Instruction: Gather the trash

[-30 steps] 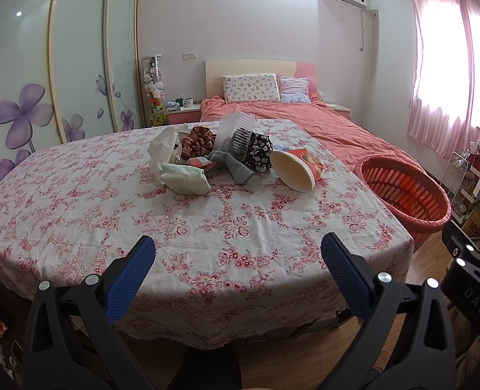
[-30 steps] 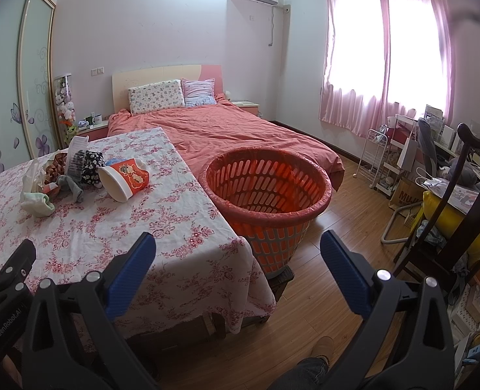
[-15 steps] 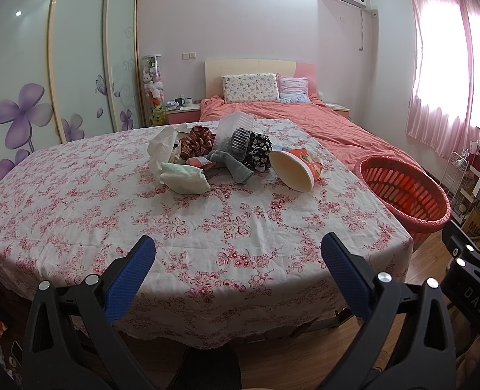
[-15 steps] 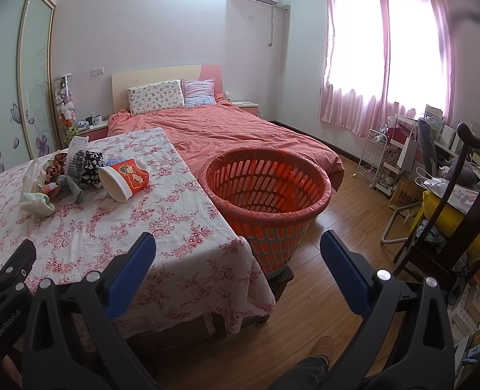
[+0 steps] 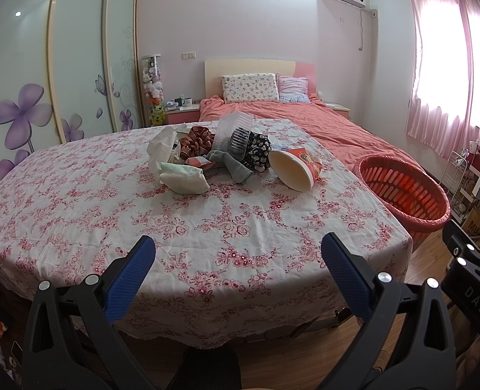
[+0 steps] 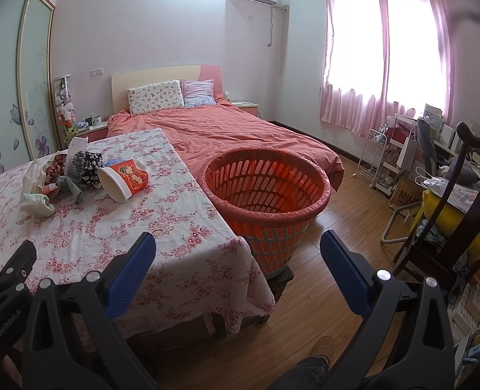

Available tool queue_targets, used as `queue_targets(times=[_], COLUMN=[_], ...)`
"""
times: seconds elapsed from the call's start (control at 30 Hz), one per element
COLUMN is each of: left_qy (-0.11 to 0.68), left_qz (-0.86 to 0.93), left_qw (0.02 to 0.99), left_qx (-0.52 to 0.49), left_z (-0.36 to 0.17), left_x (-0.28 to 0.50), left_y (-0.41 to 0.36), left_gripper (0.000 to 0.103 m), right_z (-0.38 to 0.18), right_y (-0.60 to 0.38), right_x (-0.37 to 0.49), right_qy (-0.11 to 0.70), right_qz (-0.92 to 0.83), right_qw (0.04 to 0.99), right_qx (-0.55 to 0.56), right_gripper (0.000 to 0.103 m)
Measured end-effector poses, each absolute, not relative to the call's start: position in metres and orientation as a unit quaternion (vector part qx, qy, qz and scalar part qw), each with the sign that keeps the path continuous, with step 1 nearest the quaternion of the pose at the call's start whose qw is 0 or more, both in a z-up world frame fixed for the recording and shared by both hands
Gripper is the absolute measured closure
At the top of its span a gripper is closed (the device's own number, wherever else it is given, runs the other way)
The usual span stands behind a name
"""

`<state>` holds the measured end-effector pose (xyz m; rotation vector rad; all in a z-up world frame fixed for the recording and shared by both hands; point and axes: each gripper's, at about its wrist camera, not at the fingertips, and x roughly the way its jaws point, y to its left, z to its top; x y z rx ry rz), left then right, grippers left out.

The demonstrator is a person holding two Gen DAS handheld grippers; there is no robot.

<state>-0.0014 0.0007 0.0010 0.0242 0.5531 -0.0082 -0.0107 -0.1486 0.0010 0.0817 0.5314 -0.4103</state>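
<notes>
The trash lies in one heap at the far middle of the worktop (image 5: pixel 207 227), which is covered with a floral cloth. The basket (image 6: pixel 266 191), lined with a thin red bag, stands on the floor just beside the worktop's right edge.

Both grippers hover near the front edge, well apart from the heap. The left gripper (image 5: pixel 238 260) has its jaws wide apart and empty. The right gripper (image 6: pixel 238 260) is likewise spread and empty.

Handling, as judged:
- Paper bowl (image 5: pixel 293 169): lies on its side, mouth toward the camera. Light, thin-walled, easily crushed. Take it across the rim with moderate pressure.
- Clear plastic tray (image 5: pixel 235 131): ribbed, stiff but brittle, probably slippery. Grip one wall edge.
- Crumpled tissue (image 5: pixel 162 146): nearly weightless, soft. Pinch a raised fold.
- Folded pale cloth (image 5: pixel 184 178): soft, compressible. Pinch through its thickness.
- Grey rag (image 5: pixel 232 165): limp; it is likely to drape when lifted.
- Checked fabric (image 5: pixel 196 139) and dark flowered fabric (image 5: pixel 259 149): bunched and touching the tray, so they may drag neighbours along.

The bowl lies nearest the basket and apart from the tangle.
</notes>
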Motion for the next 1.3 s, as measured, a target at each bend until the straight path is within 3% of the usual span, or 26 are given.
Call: queue_targets(times=[0.63,0.97,1.3], left_qy=[0.282,0.299,0.311], left_qz=[0.001,0.014,0.041], left_qw=[0.959,0.954,0.948], left_qx=[0.006,-0.032,-0.049], left_z=[-0.002,-0.006,-0.011], left_x=[0.006,0.041,0.081], left_y=[0.008,0.059,0.101], left_gripper=[0.003,0.003,0.003], right_z=[-0.001,-0.006,-0.02], right_y=[-0.148,-0.127,-0.091], right_x=[-0.005,0.054,0.147], right_qy=[0.258,0.29,0.316], right_qz=[-0.185,-0.123,-0.05], right_qw=[0.947,0.947,0.945], right_qx=[0.044,0.056,0.062], right_gripper=[0.004,0.005,0.057])
